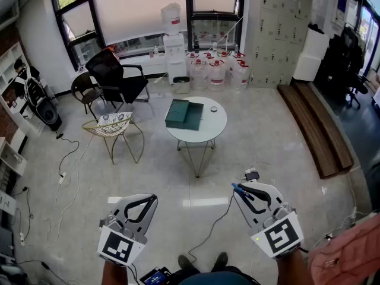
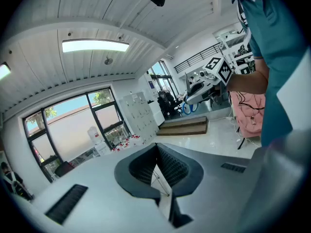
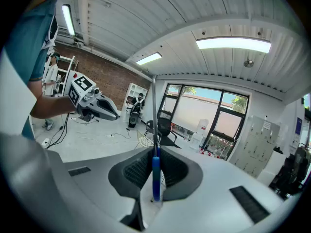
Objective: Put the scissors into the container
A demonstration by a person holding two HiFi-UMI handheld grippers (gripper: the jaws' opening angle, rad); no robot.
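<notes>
In the head view I hold both grippers low, over the floor. My right gripper [image 1: 240, 190] is shut on the scissors [image 1: 237, 187], whose blue handle shows at its tips. In the right gripper view the scissors [image 3: 155, 176] stand edge-on between the pads of that gripper [image 3: 154, 152], the metal blade reaching upward. My left gripper [image 1: 148, 200] is shut with nothing in it, as the left gripper view [image 2: 156, 147] shows. The dark green container [image 1: 185, 113] lies on a round white table [image 1: 218, 129] further ahead, well away from both grippers.
A small round object [image 1: 214, 108] sits beside the container. A wire chair [image 1: 113, 126] and a black office chair [image 1: 116, 79] stand left of the table. Cables [image 1: 65, 171] run across the floor. A wooden bench [image 1: 314, 129] lies right, and water bottles [image 1: 217, 70] stand under the window.
</notes>
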